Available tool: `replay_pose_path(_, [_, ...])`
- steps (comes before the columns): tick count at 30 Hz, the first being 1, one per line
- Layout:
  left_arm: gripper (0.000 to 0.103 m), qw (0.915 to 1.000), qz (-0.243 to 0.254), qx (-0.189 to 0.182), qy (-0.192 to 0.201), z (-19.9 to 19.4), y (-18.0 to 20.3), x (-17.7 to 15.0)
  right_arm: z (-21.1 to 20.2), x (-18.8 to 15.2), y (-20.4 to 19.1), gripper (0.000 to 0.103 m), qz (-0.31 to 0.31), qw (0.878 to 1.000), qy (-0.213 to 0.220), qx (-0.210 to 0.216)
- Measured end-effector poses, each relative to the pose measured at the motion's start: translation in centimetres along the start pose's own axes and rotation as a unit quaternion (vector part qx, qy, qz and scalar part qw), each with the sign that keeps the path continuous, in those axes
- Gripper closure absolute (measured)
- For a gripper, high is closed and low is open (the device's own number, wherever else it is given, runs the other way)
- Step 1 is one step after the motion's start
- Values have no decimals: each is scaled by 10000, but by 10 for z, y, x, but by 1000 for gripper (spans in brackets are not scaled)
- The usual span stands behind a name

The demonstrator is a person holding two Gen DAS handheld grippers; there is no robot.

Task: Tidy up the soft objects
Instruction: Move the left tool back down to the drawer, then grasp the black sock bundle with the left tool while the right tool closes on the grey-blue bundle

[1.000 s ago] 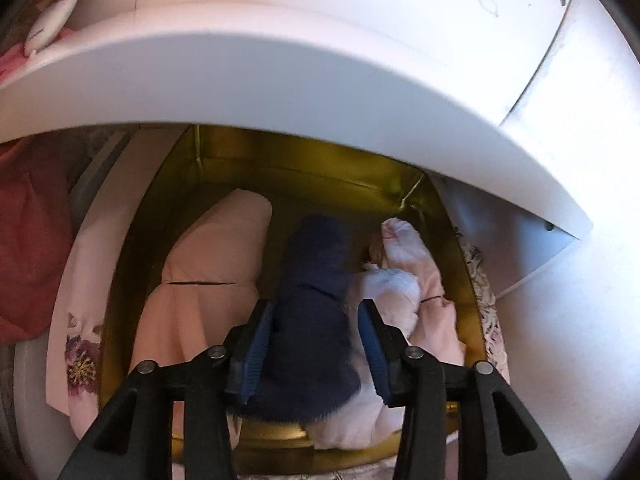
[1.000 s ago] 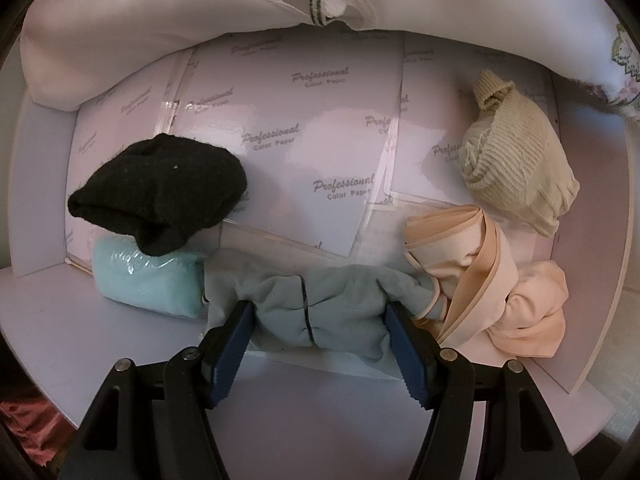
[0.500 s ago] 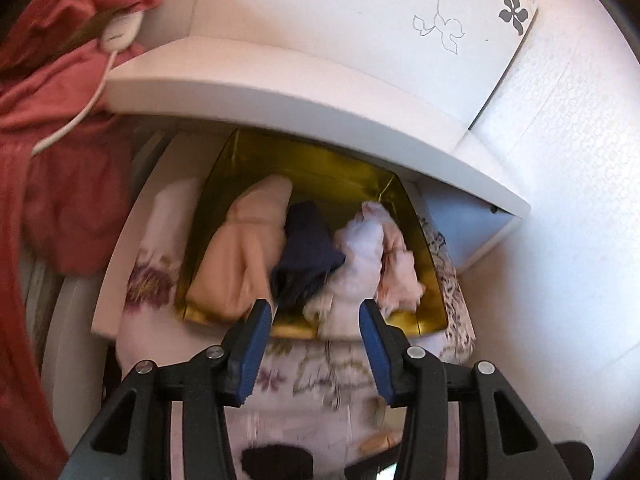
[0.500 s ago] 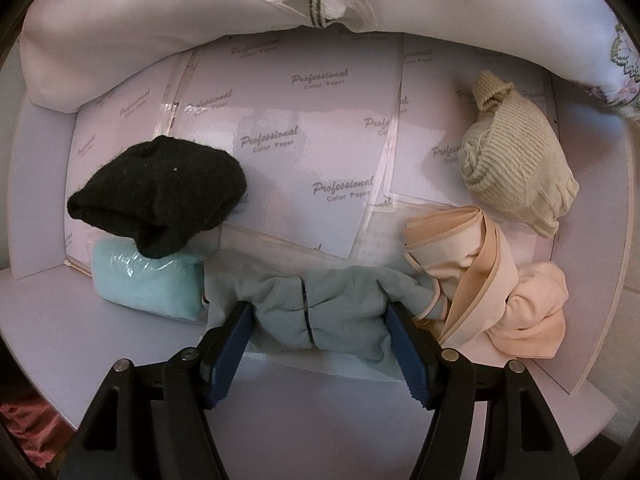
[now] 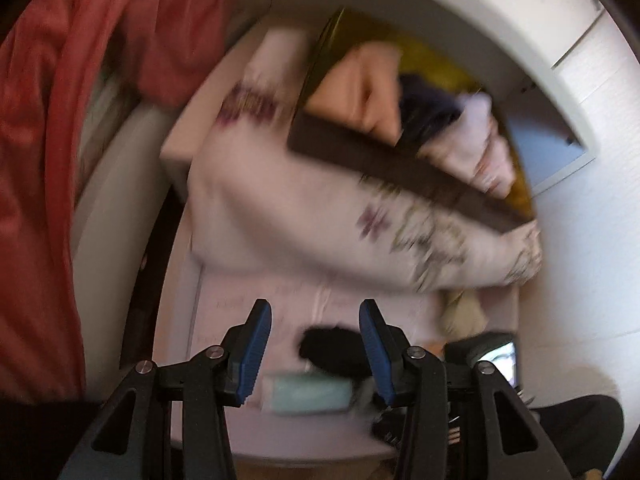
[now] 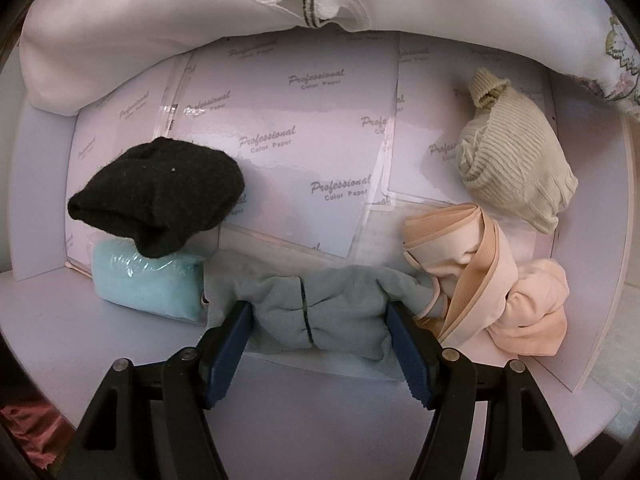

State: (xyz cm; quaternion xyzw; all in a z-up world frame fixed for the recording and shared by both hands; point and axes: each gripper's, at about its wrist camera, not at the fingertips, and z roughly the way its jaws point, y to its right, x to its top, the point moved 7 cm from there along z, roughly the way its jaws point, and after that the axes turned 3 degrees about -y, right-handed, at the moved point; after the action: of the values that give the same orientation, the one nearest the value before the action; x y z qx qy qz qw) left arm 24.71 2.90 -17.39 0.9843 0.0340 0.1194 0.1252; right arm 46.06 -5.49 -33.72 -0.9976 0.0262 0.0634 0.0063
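In the right wrist view my right gripper point(image 6: 320, 338) is open with its fingers on either side of a grey-green rolled cloth point(image 6: 320, 304) on the white shelf point(image 6: 120, 344). Around it lie a black sock bundle point(image 6: 160, 192), a teal wrapped pack point(image 6: 148, 280), a peach garment point(image 6: 488, 276) and a beige ribbed bundle point(image 6: 516, 172). In the blurred left wrist view my left gripper point(image 5: 316, 344) is open and empty, pulled back from the gold tin point(image 5: 404, 176) that holds peach, navy and pale pink rolls. The black bundle point(image 5: 332, 348) shows below.
An embroidered white cloth point(image 6: 160, 20) hangs over the shelf's upper edge and lies under the tin point(image 5: 320, 220). Red fabric point(image 5: 40, 160) hangs at the left. Sheets printed "Professional Color Paper" point(image 6: 288, 140) line the shelf. A white wall point(image 5: 580, 260) stands at the right.
My left gripper has let go of the navy roll in the gold tin and drawn back and down, still moving. The right gripper has stayed around the grey-green cloth.
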Motion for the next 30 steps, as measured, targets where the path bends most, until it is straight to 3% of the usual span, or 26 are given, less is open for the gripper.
replay_pose_path(9, [57, 9961, 258, 139, -830, 46, -1, -34, -1, -1, 2, 33, 26, 10000, -6, 16])
replay_pose_path(14, [57, 9930, 127, -76, -1171, 72, 0, -46, -1, -1, 3, 33, 27, 10000, -3, 14])
replay_pose_path(18, [49, 9915, 48, -233, -1280, 88, 4, -47, -2, -2, 4, 36, 31, 10000, 21, 22])
replay_pose_path(30, [41, 9839, -217, -370, -1736, 137, 8, -53, -23, -9, 2, 69, -223, 9995, 239, -16])
